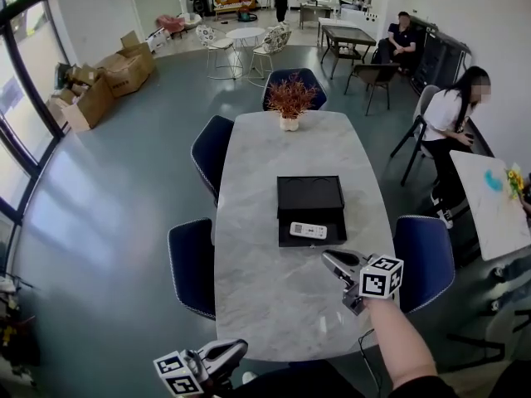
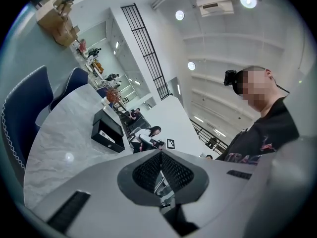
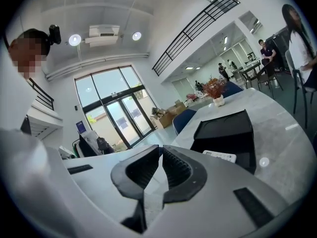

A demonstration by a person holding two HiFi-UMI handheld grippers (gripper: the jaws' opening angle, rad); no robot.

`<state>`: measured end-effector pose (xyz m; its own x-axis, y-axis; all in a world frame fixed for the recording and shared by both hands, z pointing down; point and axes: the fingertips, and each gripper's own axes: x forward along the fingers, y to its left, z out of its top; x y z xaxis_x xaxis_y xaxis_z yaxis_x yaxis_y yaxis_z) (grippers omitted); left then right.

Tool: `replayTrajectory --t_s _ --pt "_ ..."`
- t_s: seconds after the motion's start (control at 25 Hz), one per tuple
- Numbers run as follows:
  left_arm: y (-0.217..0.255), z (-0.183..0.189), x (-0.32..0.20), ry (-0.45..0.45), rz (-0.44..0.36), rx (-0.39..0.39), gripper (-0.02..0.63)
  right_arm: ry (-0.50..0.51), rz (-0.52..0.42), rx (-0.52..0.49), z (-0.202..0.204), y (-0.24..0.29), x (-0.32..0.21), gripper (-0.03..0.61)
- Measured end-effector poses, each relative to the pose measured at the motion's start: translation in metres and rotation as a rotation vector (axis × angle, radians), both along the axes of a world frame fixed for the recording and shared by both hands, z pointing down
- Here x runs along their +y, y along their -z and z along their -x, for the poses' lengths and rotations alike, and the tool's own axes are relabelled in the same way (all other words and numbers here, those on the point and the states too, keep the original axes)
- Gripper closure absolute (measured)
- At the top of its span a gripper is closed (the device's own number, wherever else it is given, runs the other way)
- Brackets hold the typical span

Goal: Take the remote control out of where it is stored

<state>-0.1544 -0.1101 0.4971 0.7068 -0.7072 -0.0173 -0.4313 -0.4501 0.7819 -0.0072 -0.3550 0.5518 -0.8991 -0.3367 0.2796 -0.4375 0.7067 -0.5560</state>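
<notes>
Right tongs [image 1: 328, 260] and left tongs [image 1: 239, 348] both pressed together, empty; risk: if the right arrives unopened, it may shove the remote control [image 1: 308, 230] deeper into its black box [image 1: 309, 196].

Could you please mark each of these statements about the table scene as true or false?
1. The remote control lies in the open compartment of the black box. True.
2. The right gripper is shut on the remote control. False: its jaws are together with nothing between them, and it is short of the black box.
3. A potted plant stands at the far end of the table. True.
4. The left gripper hangs over the black box. False: it is at the table's near edge, well away from the box, with its jaws together and nothing in them.
5. The remote control is black. False: it is white.
</notes>
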Motion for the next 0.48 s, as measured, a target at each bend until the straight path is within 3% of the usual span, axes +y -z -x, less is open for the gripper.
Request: replayTrajectory --t_s 0.48 --pt "-0.008 0.001 -0.013 0.081 0.046 0.0 0.606 0.189 -0.075 0.415 0.005 -0.069 -0.102 0.526"
